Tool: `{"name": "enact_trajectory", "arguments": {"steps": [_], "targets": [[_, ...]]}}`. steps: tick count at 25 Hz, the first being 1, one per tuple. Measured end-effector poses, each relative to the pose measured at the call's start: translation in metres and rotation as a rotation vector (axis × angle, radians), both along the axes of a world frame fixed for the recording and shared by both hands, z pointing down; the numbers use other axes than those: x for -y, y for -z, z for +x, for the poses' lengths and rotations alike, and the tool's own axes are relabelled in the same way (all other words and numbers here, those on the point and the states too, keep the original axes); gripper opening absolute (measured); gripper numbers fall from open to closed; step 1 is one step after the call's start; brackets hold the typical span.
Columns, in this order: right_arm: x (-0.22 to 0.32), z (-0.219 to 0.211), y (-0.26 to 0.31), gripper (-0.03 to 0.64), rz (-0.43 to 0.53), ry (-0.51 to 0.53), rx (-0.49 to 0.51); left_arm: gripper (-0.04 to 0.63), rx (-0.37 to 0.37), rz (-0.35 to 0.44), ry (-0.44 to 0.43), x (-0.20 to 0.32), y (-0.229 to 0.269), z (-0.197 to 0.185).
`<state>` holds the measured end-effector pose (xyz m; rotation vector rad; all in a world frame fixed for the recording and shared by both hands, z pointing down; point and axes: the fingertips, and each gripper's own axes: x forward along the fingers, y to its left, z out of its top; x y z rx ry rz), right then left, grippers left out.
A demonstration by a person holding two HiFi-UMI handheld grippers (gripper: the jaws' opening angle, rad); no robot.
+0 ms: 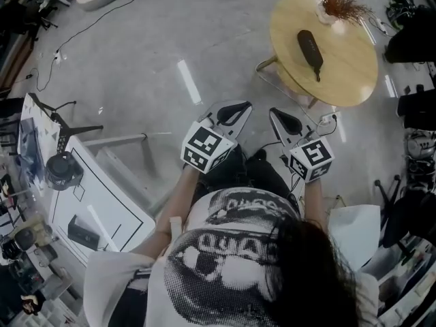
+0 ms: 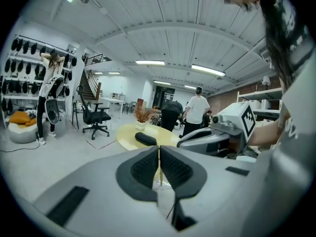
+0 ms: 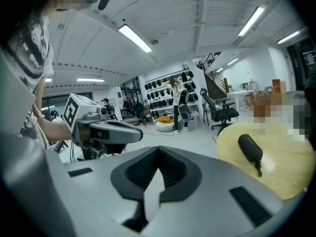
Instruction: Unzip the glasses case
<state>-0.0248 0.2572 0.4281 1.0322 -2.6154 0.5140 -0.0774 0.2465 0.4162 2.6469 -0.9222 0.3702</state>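
Note:
A black glasses case [image 1: 310,50] lies zipped on the round yellow table [image 1: 351,70], well ahead of both grippers. My left gripper [image 1: 242,107] and right gripper [image 1: 274,113] hover side by side close to my body, above the floor and short of the table. Both are shut with nothing between the jaws. In the left gripper view the pads [image 2: 148,167] meet, and the case [image 2: 145,139] lies beyond them on the table [image 2: 129,132]. The right gripper view has the case [image 3: 251,150] to the right of the shut jaws.
A dried plant in a white pot [image 1: 337,2] stands at the table's far edge. A white worktable [image 1: 102,203] with gear is at my left. An office chair [image 2: 96,117] and standing people [image 2: 197,110] are beyond the table. A cable [image 1: 61,46] runs over the floor.

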Motion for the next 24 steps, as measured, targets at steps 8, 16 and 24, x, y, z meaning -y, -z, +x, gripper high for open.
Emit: {"name": "enact_trajectory", "arguments": {"steps": [8,16,24], "targets": [[-0.021,0.022,0.003,-0.005,0.014,0.073,-0.002,0.014,0.015,0.002,0.009,-0.027,0.002,0.033],[-0.034,0.038,0.002,-0.005,0.038,0.113,-0.007,0.014,0.033,0.014,0.008,-0.039,0.0,0.056],[-0.036,0.057,-0.003,-0.005,0.043,0.141,-0.018,0.014,0.046,0.023,-0.004,-0.045,-0.002,0.08]]}}
